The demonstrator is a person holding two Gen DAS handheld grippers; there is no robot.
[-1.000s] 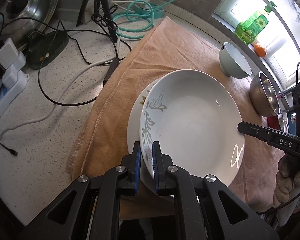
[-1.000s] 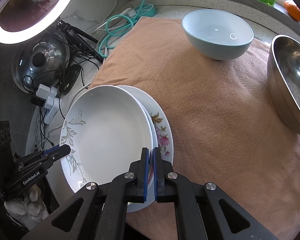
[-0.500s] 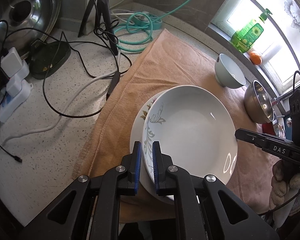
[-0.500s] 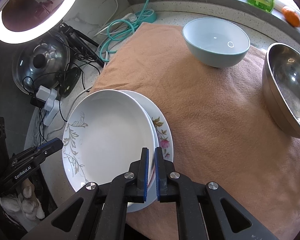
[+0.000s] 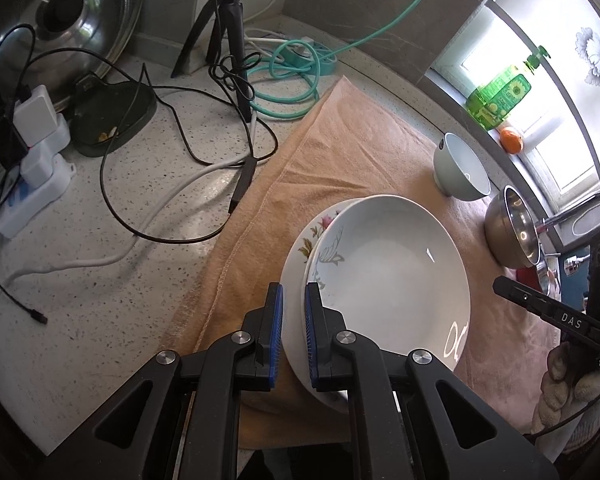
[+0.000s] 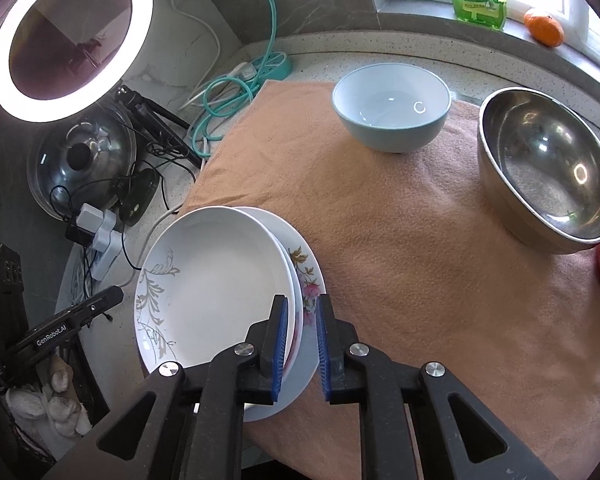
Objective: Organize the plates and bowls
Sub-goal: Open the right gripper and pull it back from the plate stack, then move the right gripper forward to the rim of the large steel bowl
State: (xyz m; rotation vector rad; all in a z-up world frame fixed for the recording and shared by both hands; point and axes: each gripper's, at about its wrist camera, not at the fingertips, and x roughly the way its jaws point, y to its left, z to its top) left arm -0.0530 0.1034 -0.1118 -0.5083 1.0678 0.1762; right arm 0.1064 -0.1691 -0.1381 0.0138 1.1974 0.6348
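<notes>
since a second ago the right gripper [image 6: 300,340] parts its blue pads, which were pressed together, and its jaws are opening around the near rims of the two stacked plates; both views also sit a little higher over the stack. the leaf-patterned plate [image 6: 216,284] lies on top of the flower-patterned plate [image 6: 306,280], slightly offset so the flowered rim shows on one side, and the stack rests on the orange towel [image 6: 400,260] near its edge by the speckled counter [image 5: 148,208]. whether the right pads touch the rims i cannot tell for sure; the right-hand pad stands clear of the flowered plate. the left gripper [image 5: 294,332] pinches the opposite rim of the stack, its pads close on both plates' edges. farther across the towel a pale blue bowl [image 6: 392,112] stands upright, well apart from the plates, and a steel bowl [image 6: 548,168] sits beside it near the towel's other side. black cables [image 5: 180,152] and a teal hose [image 5: 296,72] lie on the counter
</notes>
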